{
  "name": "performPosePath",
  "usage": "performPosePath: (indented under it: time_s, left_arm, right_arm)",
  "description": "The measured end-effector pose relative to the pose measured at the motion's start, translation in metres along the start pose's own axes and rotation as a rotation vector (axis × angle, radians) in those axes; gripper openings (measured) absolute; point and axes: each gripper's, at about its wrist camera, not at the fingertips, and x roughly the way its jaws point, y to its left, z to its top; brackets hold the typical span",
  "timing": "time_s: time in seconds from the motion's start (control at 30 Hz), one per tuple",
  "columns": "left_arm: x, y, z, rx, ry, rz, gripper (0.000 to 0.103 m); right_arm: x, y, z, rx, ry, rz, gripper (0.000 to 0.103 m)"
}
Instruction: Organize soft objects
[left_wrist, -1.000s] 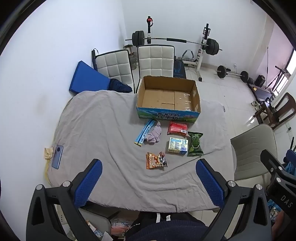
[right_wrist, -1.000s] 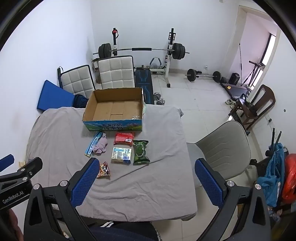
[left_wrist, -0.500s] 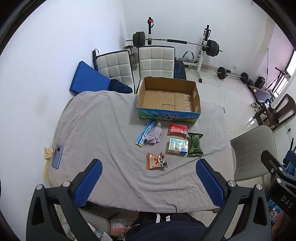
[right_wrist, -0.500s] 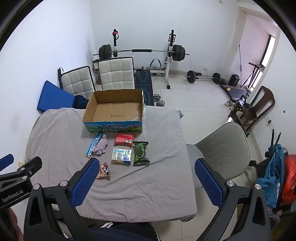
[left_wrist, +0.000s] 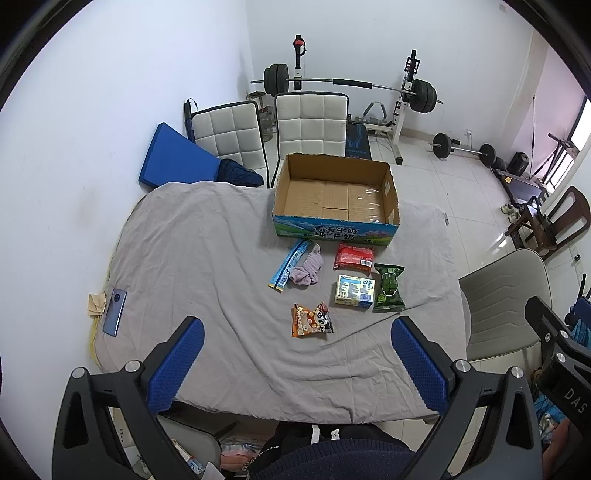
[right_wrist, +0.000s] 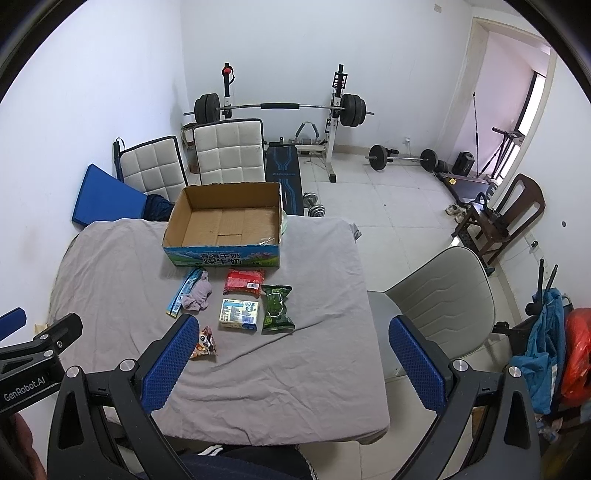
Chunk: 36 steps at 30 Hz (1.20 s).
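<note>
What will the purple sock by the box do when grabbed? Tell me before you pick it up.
The purple sock lies crumpled, so it will probably hang limp and drape. It looks light and is unlikely to roll or slip. It overlaps the blue strip packet, which might get dragged along.

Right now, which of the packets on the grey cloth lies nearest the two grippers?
The orange panda snack packet, alone in the front row. The white pack, green pack and red pack lie closer to the cardboard box.
</note>
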Motion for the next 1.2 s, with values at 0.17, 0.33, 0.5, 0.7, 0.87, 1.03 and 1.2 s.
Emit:
performPosePath:
  time_s: [0.17, 0.33, 0.5, 0.7, 0.87, 1.03, 1.2]
  left_arm:
    - [-0.0001, 0.0004, 0.0004, 0.000, -0.001, -0.002, 0.103]
    - [-0.0048, 0.0003, 0.0023, -0.005, -0.005, 0.001, 0.103]
    - [-0.0055, 0.0006, 0.0030, -0.006, -0.005, 0.001, 0.103]
    - [-0.0058, 0.0012, 0.0032, -0.005, -0.006, 0.001, 0.103]
    - [-0.0059, 0.0011, 0.0030, -0.006, -0.007, 0.000, 0.103]
    - [-0.0058, 0.0008, 0.0029, -0.005, -0.007, 0.001, 0.103]
    - [-0.0065, 0.0027, 0.0058, -0.005, -0.009, 0.002, 0.103]
  right_arm:
    - [-0.0008, -0.0001, 0.0004, -0.001, -0.001, 0.000, 0.103]
    - [-0.0007, -0.0009, 0.0001, -0.002, -0.002, 0.000, 0.103]
    - [-0.0010, -0.0015, -0.0002, 0.000, -0.002, 0.001, 0.103]
    - [-0.0025, -0.0043, 0.0007, -0.001, -0.002, 0.002, 0.103]
    - [-0.0033, -0.0047, 0.0012, 0.002, -0.004, 0.002, 0.103]
    - [-0.0037, -0.0050, 0.0031, 0.002, -0.004, 0.004, 0.103]
    - [-0.0059, -0.0056, 0.0059, 0.000, -0.007, 0.006, 0.103]
